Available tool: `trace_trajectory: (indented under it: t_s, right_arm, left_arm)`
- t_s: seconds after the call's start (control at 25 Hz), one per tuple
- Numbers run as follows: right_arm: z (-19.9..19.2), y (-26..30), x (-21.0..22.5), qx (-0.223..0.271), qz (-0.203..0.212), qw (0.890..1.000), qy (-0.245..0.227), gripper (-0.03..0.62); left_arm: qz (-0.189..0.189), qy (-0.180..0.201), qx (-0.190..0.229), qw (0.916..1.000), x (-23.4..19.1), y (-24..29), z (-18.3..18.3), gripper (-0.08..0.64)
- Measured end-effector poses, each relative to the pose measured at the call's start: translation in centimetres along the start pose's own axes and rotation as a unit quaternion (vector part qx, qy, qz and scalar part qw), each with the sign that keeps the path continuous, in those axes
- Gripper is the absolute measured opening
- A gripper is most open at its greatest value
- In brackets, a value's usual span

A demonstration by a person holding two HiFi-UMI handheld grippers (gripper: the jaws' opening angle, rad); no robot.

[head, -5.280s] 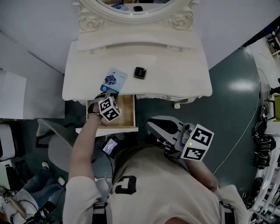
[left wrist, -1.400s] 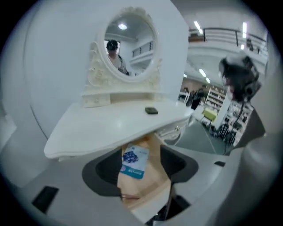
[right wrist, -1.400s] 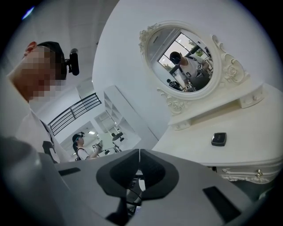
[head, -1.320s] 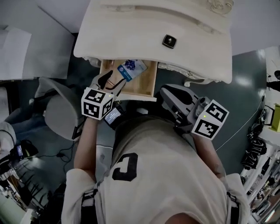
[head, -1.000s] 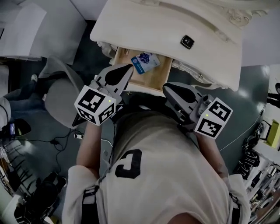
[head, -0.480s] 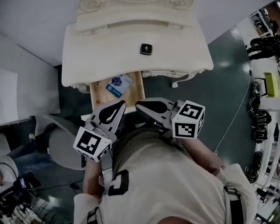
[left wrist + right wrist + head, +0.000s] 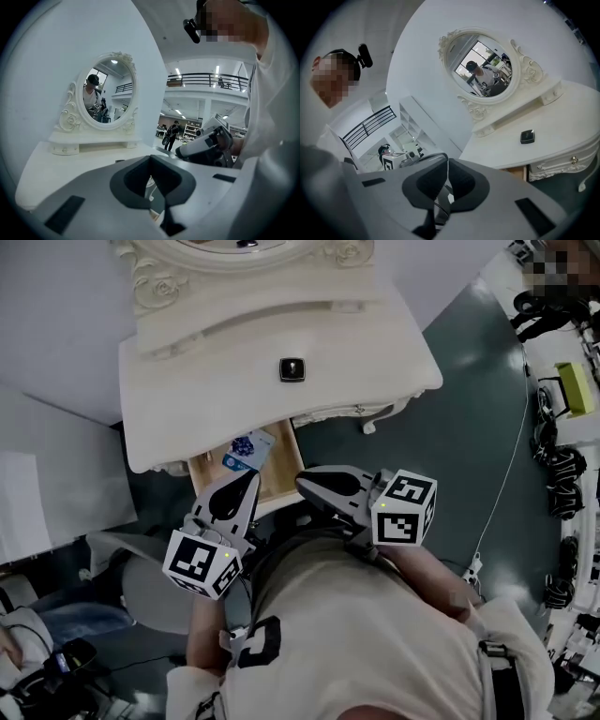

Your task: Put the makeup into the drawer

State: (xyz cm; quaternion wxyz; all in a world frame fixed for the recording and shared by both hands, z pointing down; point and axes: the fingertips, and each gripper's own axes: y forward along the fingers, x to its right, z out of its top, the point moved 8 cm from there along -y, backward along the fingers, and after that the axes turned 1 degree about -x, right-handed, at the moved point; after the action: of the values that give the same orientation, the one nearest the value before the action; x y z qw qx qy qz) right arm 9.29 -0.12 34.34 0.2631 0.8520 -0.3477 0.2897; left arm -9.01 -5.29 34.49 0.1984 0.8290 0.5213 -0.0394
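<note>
A blue-and-white makeup packet (image 7: 246,448) lies in the open wooden drawer (image 7: 274,476) under the white dressing table (image 7: 216,381). A small black compact (image 7: 292,369) sits on the tabletop; the right gripper view also shows this compact (image 7: 527,136). My left gripper (image 7: 251,478) hovers just in front of the drawer, shut and empty. My right gripper (image 7: 303,480) is beside it, right of the drawer, also shut with nothing in it. In the left gripper view the left gripper (image 7: 151,161) points over the tabletop. The right gripper (image 7: 447,161) aims toward the table's left end.
An oval mirror (image 7: 105,93) in an ornate white frame stands at the back of the table. A grey chair (image 7: 141,582) is at my left. Cables and black gear (image 7: 561,474) lie along the dark floor's right edge.
The packet, earlier held by the left gripper at the table edge, now lies in the drawer. The left gripper has drawn back from the drawer, and both grippers sit close together near my body.
</note>
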Motion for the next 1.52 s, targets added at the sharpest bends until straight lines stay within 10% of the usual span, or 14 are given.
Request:
trace_trajectory:
  t_s: [0.56, 0.76, 0.8, 0.84, 0.88, 1.08, 1.52]
  right_arm:
    - [5.6, 2.9, 8.8, -0.039, 0.09, 0.994, -0.046, 0.028]
    - [7.9, 4.0, 14.8, -0.052, 0.0, 0.99, -0.132, 0.029]
    - [8.5, 4.3, 15.9, -0.05, -0.013, 0.988, -0.145, 0.041]
    - [8.9, 4.8, 16.8, -0.052, -0.022, 0.986, -0.157, 0.221]
    - [9.4, 5.2, 17.7, -0.058, -0.03, 0.983, -0.174, 0.307]
    - [10.3, 7.7, 21.9, -0.134, -0.061, 0.949, -0.279, 0.325]
    - [8.0, 13.1, 29.7, -0.263, -0.067, 0.902, -0.336, 0.354]
  left_arm:
    - [0.094, -0.056, -0.012, 0.9939, -3.6, 5.9, 2.0, 0.057]
    - [0.093, -0.067, -0.029, 0.993, -4.1, 7.8, 1.9, 0.057]
    - [0.094, -0.064, -0.035, 0.9929, -4.1, 8.1, 1.9, 0.057]
    - [0.096, -0.062, -0.04, 0.9927, -4.0, 8.4, 1.9, 0.057]
    - [0.099, -0.06, -0.043, 0.9924, -4.0, 8.7, 1.9, 0.057]
    - [0.1, -0.057, -0.049, 0.9921, -4.1, 10.0, 2.4, 0.057]
    - [0.13, -0.052, -0.07, 0.9877, -3.8, 8.9, 2.0, 0.057]
